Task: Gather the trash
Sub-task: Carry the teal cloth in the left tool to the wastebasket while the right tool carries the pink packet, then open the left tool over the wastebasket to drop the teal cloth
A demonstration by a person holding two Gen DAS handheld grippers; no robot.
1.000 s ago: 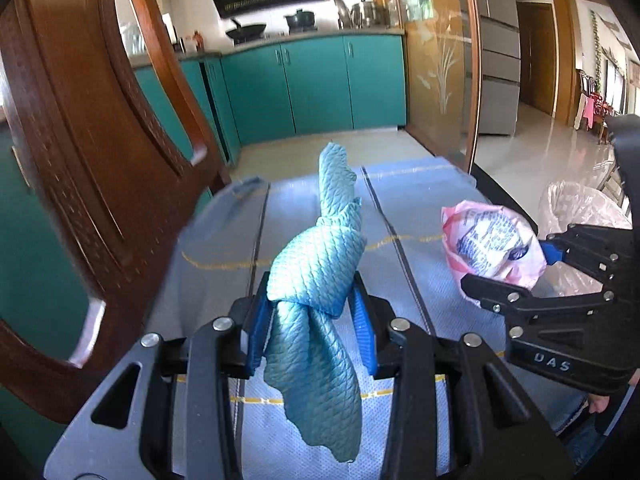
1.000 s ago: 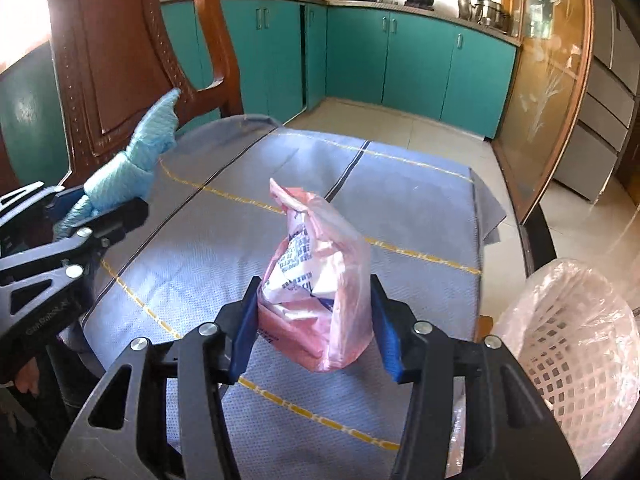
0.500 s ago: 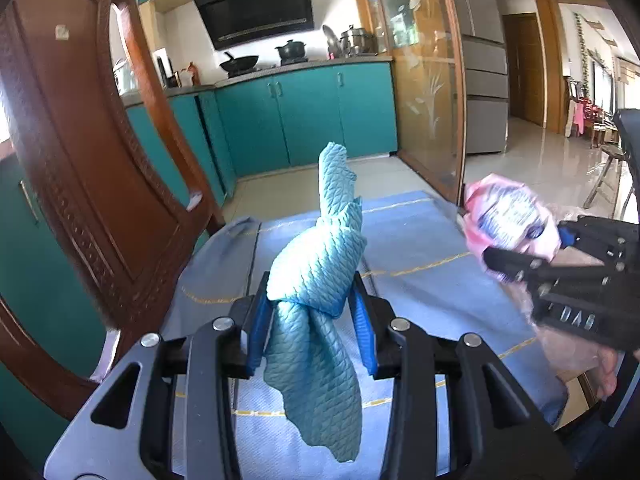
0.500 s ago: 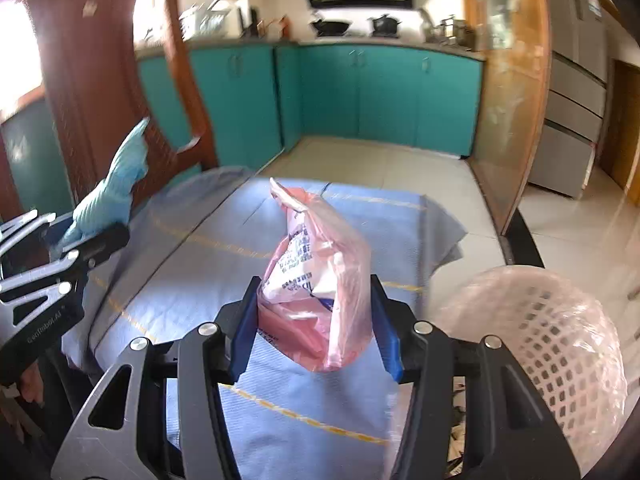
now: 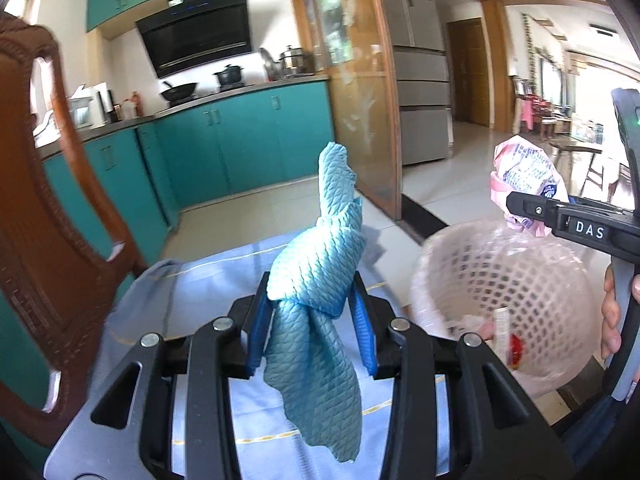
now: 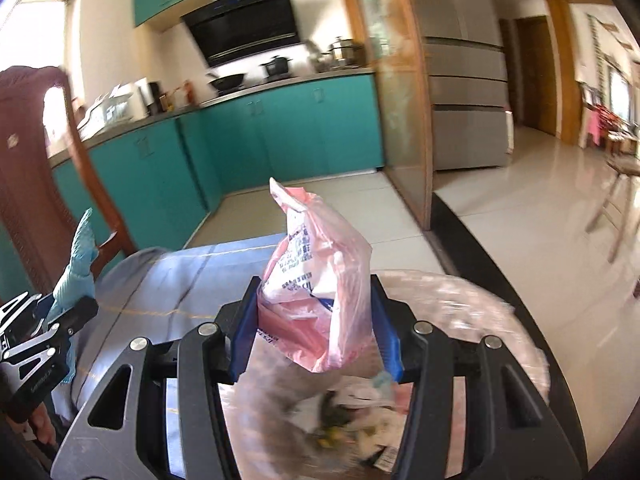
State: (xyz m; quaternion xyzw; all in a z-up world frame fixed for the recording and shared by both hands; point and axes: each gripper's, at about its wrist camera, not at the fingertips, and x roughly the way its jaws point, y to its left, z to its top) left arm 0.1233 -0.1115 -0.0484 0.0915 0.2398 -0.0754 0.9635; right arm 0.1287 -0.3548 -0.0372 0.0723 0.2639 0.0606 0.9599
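My left gripper [image 5: 312, 328] is clamped partway closed on a twisted blue cloth [image 5: 316, 280]; one end sticks up above the blue pads, the other hangs down in front of them. Under it lies the table [image 5: 208, 280] with its pale blue cover. My right gripper [image 6: 316, 332] is likewise partway closed, its pads pressing a crumpled pink bag [image 6: 320, 292] with blue print. Directly below that bag I see the open mouth of the bin [image 6: 500, 320], blurred, with scraps of trash inside. From the left view the bin [image 5: 500, 264] is a white lattice basket lined with clear plastic, standing just past the table's right edge, and the pink bag [image 5: 524, 184] hangs above its far rim. A wooden chair [image 5: 36, 208] stands at the left. Beyond are teal cabinets [image 5: 240, 140] and a steel fridge [image 5: 420, 92].
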